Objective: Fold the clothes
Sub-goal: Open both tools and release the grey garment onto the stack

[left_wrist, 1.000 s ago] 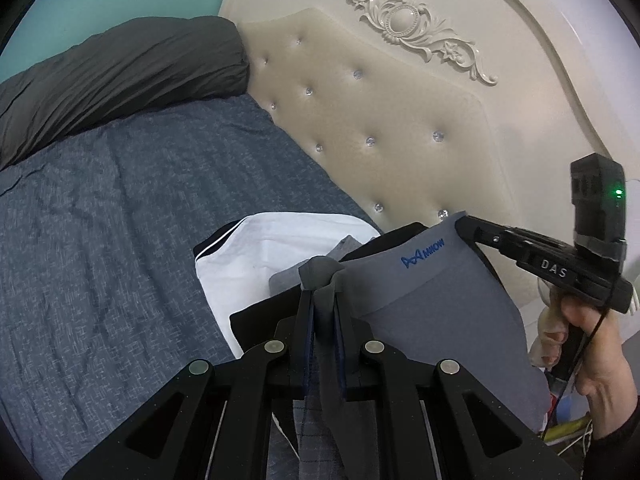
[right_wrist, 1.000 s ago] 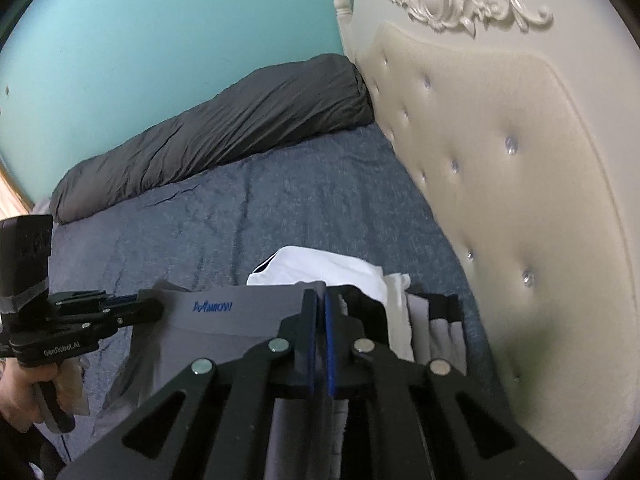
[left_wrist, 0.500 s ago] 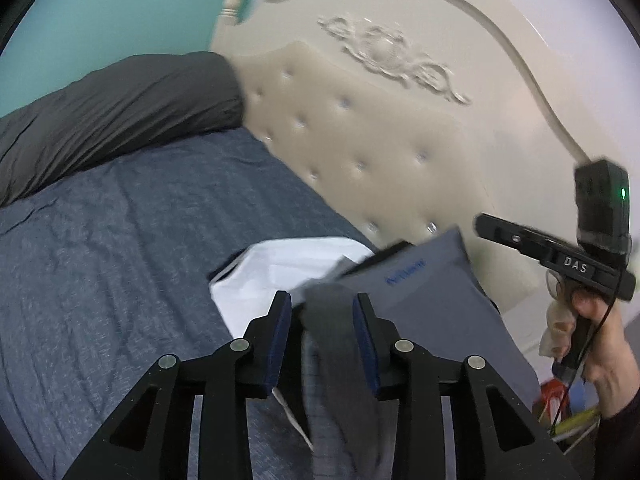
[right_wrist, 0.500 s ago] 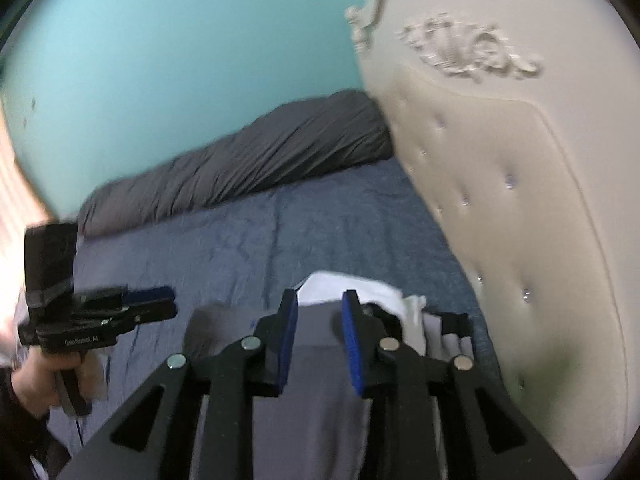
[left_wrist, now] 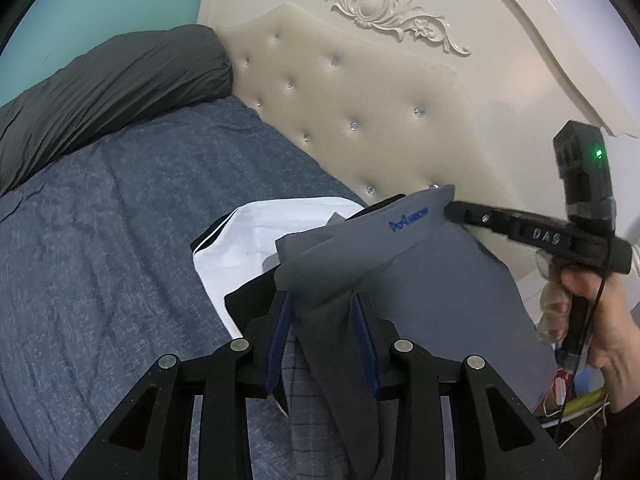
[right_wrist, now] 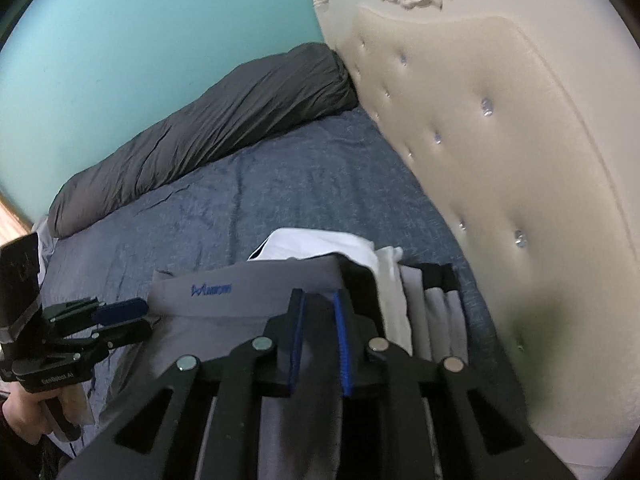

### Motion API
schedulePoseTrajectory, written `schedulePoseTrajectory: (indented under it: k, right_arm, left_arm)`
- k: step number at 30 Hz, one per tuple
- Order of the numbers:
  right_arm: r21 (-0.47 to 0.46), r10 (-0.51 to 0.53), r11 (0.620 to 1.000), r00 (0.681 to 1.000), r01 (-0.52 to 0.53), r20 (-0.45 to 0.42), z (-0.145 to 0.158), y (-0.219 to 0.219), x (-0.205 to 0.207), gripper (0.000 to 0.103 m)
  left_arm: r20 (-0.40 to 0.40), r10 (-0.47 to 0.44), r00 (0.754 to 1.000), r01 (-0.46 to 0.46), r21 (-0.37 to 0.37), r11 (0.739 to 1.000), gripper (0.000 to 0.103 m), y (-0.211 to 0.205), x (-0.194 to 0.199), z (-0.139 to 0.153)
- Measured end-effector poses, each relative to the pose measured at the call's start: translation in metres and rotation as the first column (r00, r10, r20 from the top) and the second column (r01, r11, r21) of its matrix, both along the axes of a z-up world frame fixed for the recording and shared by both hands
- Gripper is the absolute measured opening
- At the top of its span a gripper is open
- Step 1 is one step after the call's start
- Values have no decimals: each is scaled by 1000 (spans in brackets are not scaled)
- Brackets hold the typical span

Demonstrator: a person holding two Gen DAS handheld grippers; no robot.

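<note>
The grey garment, with a blue logo on its waistband, lies folded on top of a small stack of folded clothes (white, grey and black pieces) on the blue bedspread, close to the cream tufted headboard. Judging by that stack, several items are already done and this one is at the point of being set down; nothing unfolded shows on the bed, though much of the near side is hidden. The left gripper has its jaws parted, with a fold of the grey cloth still standing between them and, as far as I can tell, no longer squeezed. The right gripper has its jaws a narrow gap apart over the same garment's waistband edge, with grey cloth in the gap; whether the pads press it I cannot tell. A second ago both pairs of jaws were pinched tight on the cloth; since then the left jaws have been opening and now stand apart, while the right jaws opened wider and have just been closing again. The garment's far corner, then held up taut, now rests on the stack.
</note>
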State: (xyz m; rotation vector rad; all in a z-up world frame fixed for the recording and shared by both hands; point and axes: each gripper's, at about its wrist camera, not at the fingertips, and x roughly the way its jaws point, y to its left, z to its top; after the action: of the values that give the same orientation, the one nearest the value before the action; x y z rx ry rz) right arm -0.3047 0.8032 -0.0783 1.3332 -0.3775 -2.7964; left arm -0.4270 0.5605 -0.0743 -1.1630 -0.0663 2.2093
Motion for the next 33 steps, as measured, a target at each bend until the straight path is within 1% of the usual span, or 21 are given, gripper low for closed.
schedulePoseTrajectory:
  k: [2, 5, 8, 11, 13, 15, 20, 24, 28, 33]
  right_arm:
    - [-13, 5, 1000, 1000, -5, -26, 11, 3, 10, 14]
    - [-6, 22, 1000, 999, -22, -45, 25, 3, 28, 14]
    - [-19, 41, 999, 996, -42, -75, 39, -3, 50, 14]
    - [-39, 71, 996, 993, -75, -97, 45, -15, 74, 14]
    - [-40, 86, 995, 992, -90, -93, 42, -25, 88, 14]
    - [-60, 93, 993, 991, -99, -95, 35, -34, 102, 14]
    - [-66, 92, 993, 992, -98, -92, 14, -50, 125, 14]
    - [-92, 61, 993, 993, -70, -97, -1, -51, 139, 14]
    - [-109, 18, 994, 994, -29, -104, -8, -45, 149, 14]
    - [-131, -59, 990, 990, 41, -129, -6, -30, 163, 14]
  left_arm:
    - [-14, -4, 1000, 4, -7, 1000, 34, -1, 4, 6]
    - [-34, -16, 999, 15, -15, 1000, 34, -3, 14, 17]
    - [-46, -32, 998, 32, -12, 999, 34, -3, 30, 28]
    - [-57, -49, 997, 49, -7, 999, 34, -2, 46, 37]
    - [-60, -60, 996, 60, -1, 998, 34, -2, 59, 40]
    - [-61, -67, 996, 67, 2, 998, 34, -2, 72, 41]
    - [-60, -78, 995, 79, 15, 997, 34, -8, 104, 30]
    - [-52, -101, 993, 101, -7, 995, 34, -9, 124, 16]
    - [-34, -117, 993, 115, -40, 993, 34, -9, 134, -1]
    - [-38, -106, 994, 104, -46, 994, 34, -13, 139, -4]
